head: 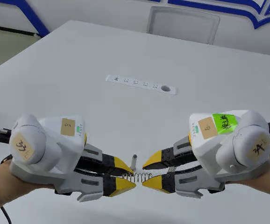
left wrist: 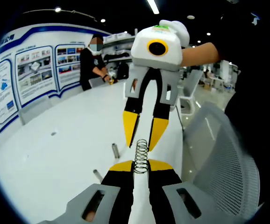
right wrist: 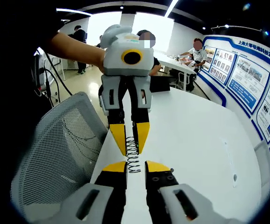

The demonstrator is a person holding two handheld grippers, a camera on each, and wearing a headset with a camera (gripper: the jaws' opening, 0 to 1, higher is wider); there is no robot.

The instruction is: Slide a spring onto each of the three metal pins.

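L gripper (head: pixel 134 177) was clenched on one end of the spring (left wrist: pixel 141 156), its yellow tips pinching the coils from both sides. R gripper (head: pixel 143 175) faced it nose to nose w/ jaws parted, and the spring's other end sat btwn its tips. In the right gripper view there was a gap on one side of the coils, so no clear squeeze from that one. Spring was held level btwn the two, close to the near edge of the table (head: pixel 102 56). A metal pin (head: pixel 134 162) stood upright on the table just behind the spring, approx at its middle. I couldn't tell if they touched. Left gripper view showed two upright pins, a farther pin (left wrist: pixel 116 150) and a nearer pin (left wrist: pixel 97 175), both bare and off to one side of the spring. Power strip (head: pixel 141 84) lay abt the middle of the table. A chair (head: pixel 184 23) stood at the far edge. A person (left wrist: pixel 94 63) stood beyond the table.
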